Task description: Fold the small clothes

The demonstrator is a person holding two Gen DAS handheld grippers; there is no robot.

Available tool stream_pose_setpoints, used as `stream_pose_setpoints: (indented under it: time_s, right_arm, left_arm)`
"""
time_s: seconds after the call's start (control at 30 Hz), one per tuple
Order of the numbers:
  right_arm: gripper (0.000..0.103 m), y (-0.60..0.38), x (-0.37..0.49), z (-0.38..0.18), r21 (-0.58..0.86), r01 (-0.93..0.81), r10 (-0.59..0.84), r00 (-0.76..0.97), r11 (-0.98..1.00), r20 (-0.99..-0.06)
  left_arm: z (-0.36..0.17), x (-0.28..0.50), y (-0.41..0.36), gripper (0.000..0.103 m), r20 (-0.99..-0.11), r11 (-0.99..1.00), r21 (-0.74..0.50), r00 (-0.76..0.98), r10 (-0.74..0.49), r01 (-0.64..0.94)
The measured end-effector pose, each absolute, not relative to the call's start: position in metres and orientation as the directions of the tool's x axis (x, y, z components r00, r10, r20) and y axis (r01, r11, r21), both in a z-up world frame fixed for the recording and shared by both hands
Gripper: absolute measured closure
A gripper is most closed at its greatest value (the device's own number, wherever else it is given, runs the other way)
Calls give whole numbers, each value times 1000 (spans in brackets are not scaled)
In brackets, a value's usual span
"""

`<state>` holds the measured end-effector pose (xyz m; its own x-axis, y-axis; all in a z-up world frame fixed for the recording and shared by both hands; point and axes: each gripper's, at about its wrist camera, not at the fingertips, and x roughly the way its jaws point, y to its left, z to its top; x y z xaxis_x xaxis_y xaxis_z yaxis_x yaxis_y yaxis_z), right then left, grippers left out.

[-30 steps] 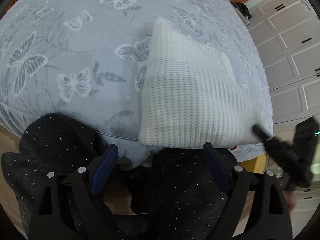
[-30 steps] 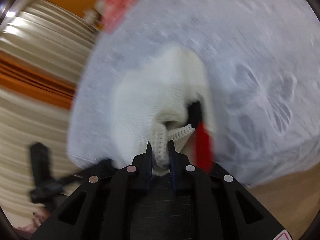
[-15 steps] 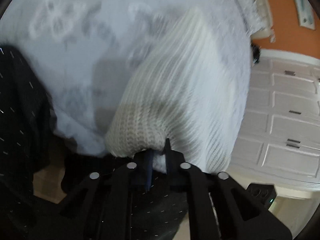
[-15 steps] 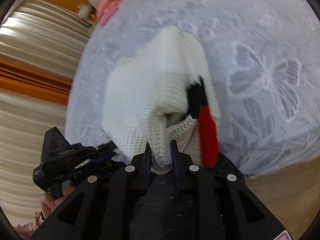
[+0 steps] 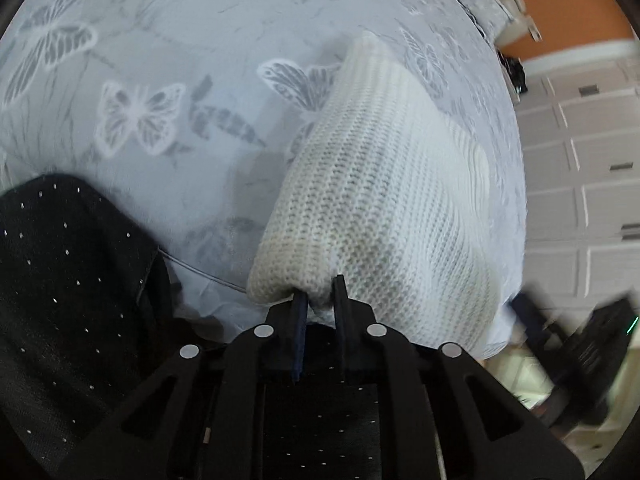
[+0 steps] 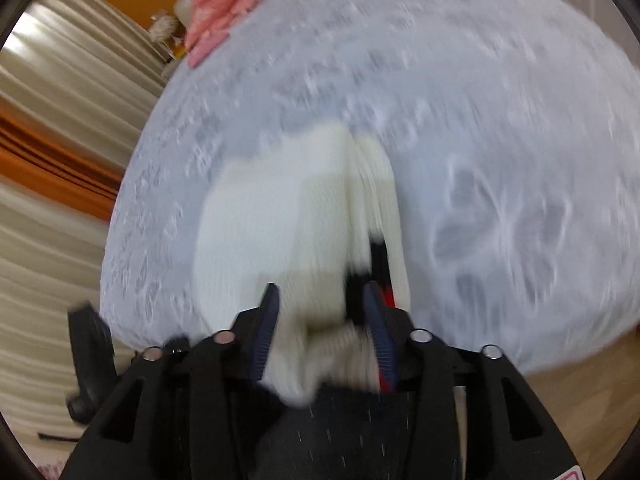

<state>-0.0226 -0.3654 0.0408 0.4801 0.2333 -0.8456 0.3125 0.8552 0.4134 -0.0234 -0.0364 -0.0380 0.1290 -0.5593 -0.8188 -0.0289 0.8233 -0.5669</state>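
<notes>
Left tool (image 5: 319, 290) pinches the white knit's (image 5: 384, 200) near edge — right tool (image 6: 320, 312) spread around it.

Light soft, diffuse, daylight-like; source not visible. Left wrist view: centre fairly sharp, stitches of the knit (image 5: 384, 200) resolved; faint grey shadow on the bed (image 5: 168, 60) just left of it. Right edge smeared, cupboards (image 5: 580, 184) streaked. Right wrist view: heavy motion blur overall; knit (image 6: 280, 216) reads as a featureless white patch, possibly overexposed. Curtain (image 6: 52, 160) brightest at upper left. Both views: strong fisheye curvature, dark vignette in corners.
</notes>
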Motion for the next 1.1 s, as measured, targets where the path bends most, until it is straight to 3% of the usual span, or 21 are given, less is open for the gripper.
stream_pose_setpoints:
  time_s: [0.1, 0.17, 0.2, 0.23, 0.4, 0.53, 0.63, 0.8, 0.93, 1.0, 1.1]
  right_arm:
    - [48, -362, 15, 17, 375, 308, 229, 418, 875, -879]
    - [51, -352, 35, -11, 353, 302, 240, 352, 886, -905]
    - [72, -348, 38, -17, 353, 291, 249, 339, 889, -907]
    - [86, -347, 39, -19, 354, 285, 251, 342, 891, -906]
    - [88, -353, 27, 30, 376, 263, 205, 504, 889, -839]
    - [87, -369, 35, -9, 324, 321, 176, 415, 890, -893]
    - [83, -373, 34, -36, 323, 335, 193, 367, 885, -910]
    - [77, -370, 22, 13, 346, 316, 171, 470, 883, -866]
    - [64, -364, 23, 38, 281, 283, 109, 500, 917, -859]
    - [48, -370, 23, 36, 266, 306, 91, 485, 914, -870]
    - [46, -379, 13, 16, 297, 342, 123, 448, 891, -886]
  left_arm:
    - [-38, -24, -37, 90, -830, 834, -552, 121, -545, -27]
    - [-33, -26, -41, 90, -841, 848, -531, 129, -526, -4]
    - [-30, -27, -44, 89, -851, 860, -509, 138, -507, 24]
    - [-26, -28, -49, 89, -857, 869, -493, 145, -494, 44]
    - [-20, -27, -59, 89, -877, 889, -447, 151, -457, 99]
    - [-19, -22, -70, 88, -880, 891, -436, 145, -452, 128]
    - [-20, -23, -76, 88, -889, 898, -418, 141, -436, 141]
    - [-18, -24, -77, 87, -901, 908, -390, 141, -411, 155]
    - [-4, -27, -84, 86, -884, 888, -418, 141, -446, 192]
    - [12, -30, -88, 75, -850, 855, -474, 142, -507, 212]
    - [40, -24, -80, 49, -799, 818, -535, 189, -571, 210]
